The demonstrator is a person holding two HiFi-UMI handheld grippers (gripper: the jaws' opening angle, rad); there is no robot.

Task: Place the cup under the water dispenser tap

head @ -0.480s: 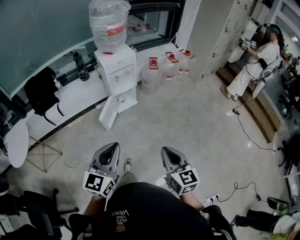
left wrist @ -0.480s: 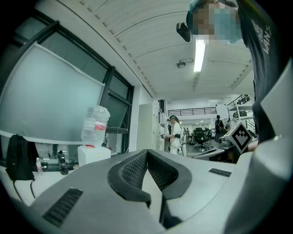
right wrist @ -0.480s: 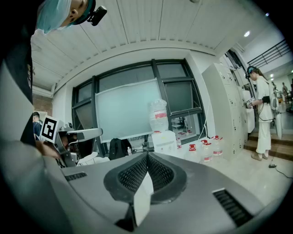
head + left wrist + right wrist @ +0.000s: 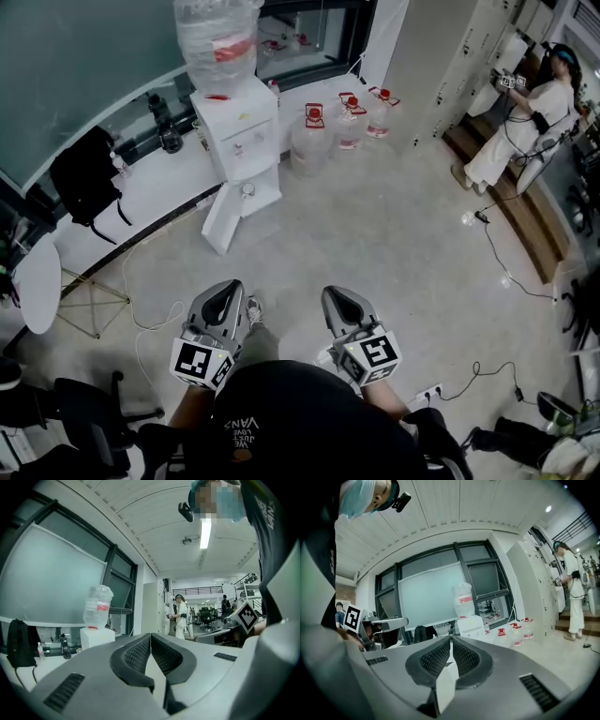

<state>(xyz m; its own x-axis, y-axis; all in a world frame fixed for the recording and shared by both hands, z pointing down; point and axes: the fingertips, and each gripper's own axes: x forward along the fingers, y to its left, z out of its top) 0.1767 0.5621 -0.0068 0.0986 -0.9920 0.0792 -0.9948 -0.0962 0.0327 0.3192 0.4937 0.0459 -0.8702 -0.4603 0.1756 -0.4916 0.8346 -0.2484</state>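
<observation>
The grey floor (image 4: 394, 244) is spread out beneath and ahead of both pairs of fingers. A white counter (image 4: 159, 192) is seen along the window wall, far ahead of the fingers and to their left. The water dispenser (image 4: 239, 131) stands against it, well ahead of the left gripper (image 4: 225, 289) and slightly left of the right gripper (image 4: 336, 295). It is topped by an upturned bottle (image 4: 217, 42), and its lower door (image 4: 217, 223) is swung open. Spare water bottles (image 4: 309, 141) with red caps are lined up on the floor just right of the dispenser, well apart from the fingers. A black backpack (image 4: 84, 178) is set on the counter, far to the left.

Both grippers are held side by side close to the person's body. In each gripper view the fingers (image 4: 136, 656) are pressed together at their tips, and nothing is gripped between them. The same is seen of the right fingers (image 4: 436, 658).

What may be the cup (image 4: 247, 190), a small pale round thing, is seen in the dispenser's open lower part, well ahead of both grippers. It is too small to be told for certain.
</observation>
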